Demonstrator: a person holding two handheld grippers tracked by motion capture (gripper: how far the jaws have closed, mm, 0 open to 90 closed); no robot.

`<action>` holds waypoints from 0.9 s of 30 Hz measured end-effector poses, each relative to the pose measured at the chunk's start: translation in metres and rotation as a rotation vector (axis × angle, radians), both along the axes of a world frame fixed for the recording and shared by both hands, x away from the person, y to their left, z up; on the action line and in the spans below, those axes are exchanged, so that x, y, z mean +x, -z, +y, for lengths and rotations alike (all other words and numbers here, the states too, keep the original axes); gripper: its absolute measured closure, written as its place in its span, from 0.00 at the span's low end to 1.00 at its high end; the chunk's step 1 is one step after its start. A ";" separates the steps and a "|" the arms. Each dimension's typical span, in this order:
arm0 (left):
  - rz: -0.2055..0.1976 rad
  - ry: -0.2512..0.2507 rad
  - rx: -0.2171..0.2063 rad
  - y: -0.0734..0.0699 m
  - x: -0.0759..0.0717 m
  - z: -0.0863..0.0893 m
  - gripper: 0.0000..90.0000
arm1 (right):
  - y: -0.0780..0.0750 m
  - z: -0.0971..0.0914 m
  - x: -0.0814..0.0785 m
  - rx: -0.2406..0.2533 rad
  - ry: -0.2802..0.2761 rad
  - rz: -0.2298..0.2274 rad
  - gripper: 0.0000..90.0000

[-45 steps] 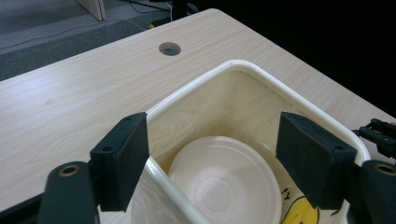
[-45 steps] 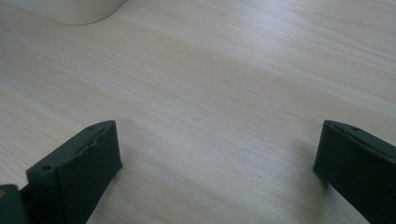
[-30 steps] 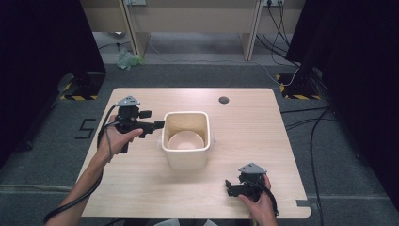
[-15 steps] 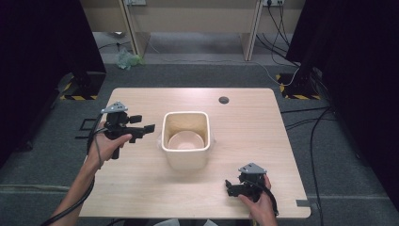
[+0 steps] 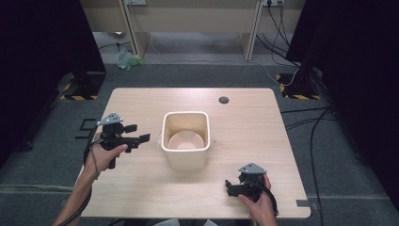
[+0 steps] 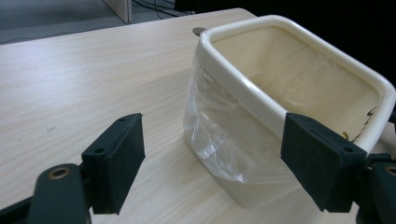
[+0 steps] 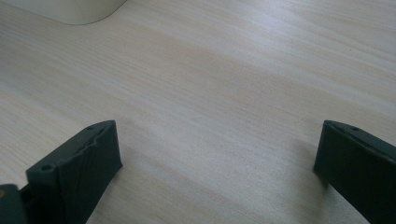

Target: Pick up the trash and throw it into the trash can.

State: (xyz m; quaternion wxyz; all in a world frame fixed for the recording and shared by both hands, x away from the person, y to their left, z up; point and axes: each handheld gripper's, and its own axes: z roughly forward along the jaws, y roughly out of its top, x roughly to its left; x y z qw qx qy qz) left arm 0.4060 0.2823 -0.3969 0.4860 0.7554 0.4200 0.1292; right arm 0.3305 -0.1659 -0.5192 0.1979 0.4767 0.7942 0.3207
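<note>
A cream bin (image 5: 185, 140) lined with a clear plastic bag (image 6: 219, 133) stands mid-tabletop (image 5: 141, 188), placed within reach of both hands. The left gripper (image 5: 134, 139) hovers just beside the bin's left wall, jaws spread and empty, apparently lined up on the rim. The right gripper (image 5: 234, 187) rests low near the tabletop's front edge, well apart, jaws likewise spread.

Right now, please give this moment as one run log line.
left claw: open, beside bin | right claw: open, over table | bin: upright
</note>
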 end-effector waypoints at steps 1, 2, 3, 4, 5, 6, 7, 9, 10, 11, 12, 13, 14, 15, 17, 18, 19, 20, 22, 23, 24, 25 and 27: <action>0.001 -0.001 0.000 0.002 -0.001 0.000 0.23 | 0.000 0.000 0.000 0.001 0.000 0.001 0.01; 0.003 -0.001 0.001 0.004 -0.001 0.001 0.23 | 0.000 0.000 0.000 0.001 0.000 0.001 0.01; 0.002 -0.003 -0.001 0.005 -0.002 0.001 0.23 | 0.000 0.000 0.000 0.001 0.000 0.001 0.01; 0.001 -0.004 -0.002 0.007 -0.002 0.001 0.23 | 0.000 0.000 0.000 0.001 0.000 0.001 0.01; 0.000 -0.002 0.001 0.008 -0.003 0.002 0.23 | 0.000 0.000 0.000 0.001 0.000 0.001 0.01; 0.001 -0.004 -0.002 0.010 -0.004 0.002 0.23 | 0.000 0.000 0.000 0.001 0.000 0.001 0.01; 0.000 -0.005 -0.001 0.012 -0.004 0.002 0.23 | 0.000 0.000 0.000 0.001 0.000 0.000 0.01; -0.001 -0.009 0.002 0.016 -0.005 0.002 0.23 | 0.000 0.000 0.000 0.001 0.000 0.001 0.01; -0.003 -0.013 0.004 0.018 -0.006 0.003 0.23 | 0.000 0.000 0.000 0.001 0.000 0.001 0.01; -0.001 -0.014 0.006 0.020 -0.007 0.003 0.23 | 0.000 0.000 0.000 0.001 0.000 0.001 0.01; -0.001 -0.016 0.007 0.022 -0.008 0.002 0.23 | 0.000 0.000 0.000 0.001 0.000 0.001 0.01; -0.002 -0.016 0.010 0.024 -0.008 0.002 0.23 | 0.000 0.000 0.000 0.001 0.000 0.001 0.01; -0.003 -0.016 0.013 0.025 -0.009 0.002 0.23 | 0.000 0.000 0.000 0.001 0.000 0.001 0.01; -0.004 -0.018 0.012 0.027 -0.010 0.002 0.23 | 0.000 0.000 0.000 0.001 0.000 0.000 0.01; -0.006 -0.018 0.016 0.029 -0.012 0.002 0.23 | 0.000 0.000 0.000 0.001 0.000 0.000 0.01; -0.009 -0.021 0.018 0.030 -0.012 0.003 0.23 | 0.000 0.000 0.000 0.001 0.000 0.000 0.01; -0.007 -0.021 0.018 0.031 -0.013 0.003 0.23 | 0.000 0.000 0.000 0.001 0.000 0.000 0.01; -0.008 -0.022 0.019 0.033 -0.014 0.003 0.23 | 0.000 0.000 0.000 0.001 0.000 0.000 0.01; -0.007 -0.024 0.019 0.035 -0.015 0.004 0.23 | 0.000 0.000 0.000 0.001 0.000 0.001 0.01; -0.008 -0.026 0.017 0.036 -0.016 0.005 0.23 | 0.000 0.000 0.000 0.001 0.000 0.001 0.01; -0.008 -0.026 0.017 0.037 -0.016 0.005 0.23 | 0.000 0.000 0.000 0.000 0.000 0.000 0.01; -0.009 -0.028 0.016 0.038 -0.017 0.006 0.23 | 0.000 0.000 0.000 0.001 0.000 0.001 0.01; -0.007 -0.030 0.021 0.041 -0.018 0.007 0.23 | 0.000 0.000 0.000 0.002 0.001 0.000 0.01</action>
